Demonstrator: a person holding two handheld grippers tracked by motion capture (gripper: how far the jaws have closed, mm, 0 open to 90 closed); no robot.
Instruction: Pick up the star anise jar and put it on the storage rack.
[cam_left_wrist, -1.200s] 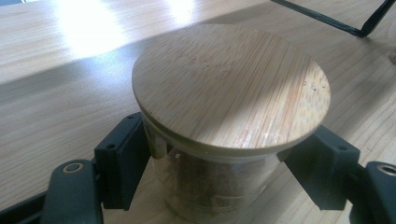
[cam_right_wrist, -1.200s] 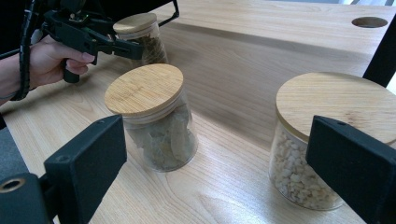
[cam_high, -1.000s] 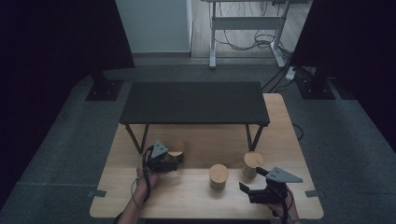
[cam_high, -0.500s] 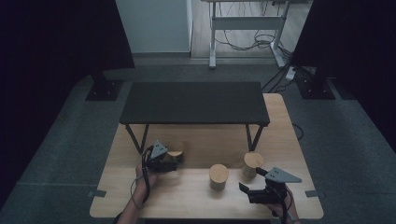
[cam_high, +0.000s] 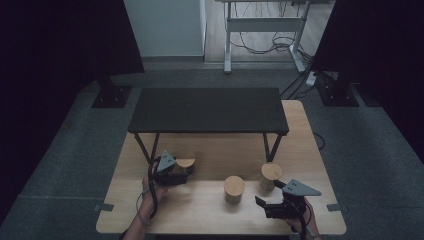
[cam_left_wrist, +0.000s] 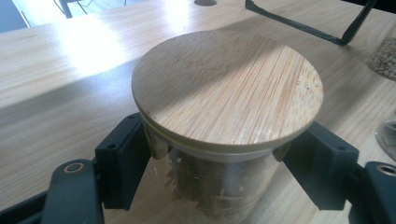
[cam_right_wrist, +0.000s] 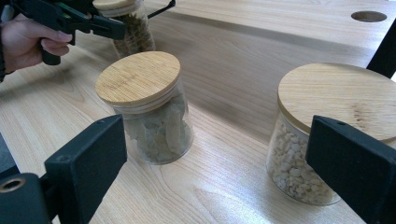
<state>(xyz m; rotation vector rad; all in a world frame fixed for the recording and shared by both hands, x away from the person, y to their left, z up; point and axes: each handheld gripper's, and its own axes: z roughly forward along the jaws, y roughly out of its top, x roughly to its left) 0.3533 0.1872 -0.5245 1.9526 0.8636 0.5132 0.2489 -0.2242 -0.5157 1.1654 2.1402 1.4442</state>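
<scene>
Three glass jars with bamboo lids stand on the wooden table (cam_high: 200, 212). My left gripper (cam_high: 184, 175) (cam_left_wrist: 219, 163) has its jaws pressed on either side of the left jar (cam_high: 186, 163) (cam_left_wrist: 227, 88), just under the lid; brown pieces fill that jar. The right gripper view has this jar (cam_right_wrist: 128, 28) at its top left, with a hand (cam_right_wrist: 28, 39) on the left gripper. My right gripper (cam_high: 261, 205) (cam_right_wrist: 215, 163) stands wide open near the front edge, holding nothing. Beyond its jaws stand the middle jar (cam_high: 234, 186) (cam_right_wrist: 144, 88) and the jar of white pebbles (cam_high: 270, 172) (cam_right_wrist: 336, 102).
A low black bench (cam_high: 207, 110) stands over the back half of the table, its legs just behind the jars. A round hole (cam_right_wrist: 369, 16) is cut in the tabletop. Bare wood lies between the two grippers along the front edge.
</scene>
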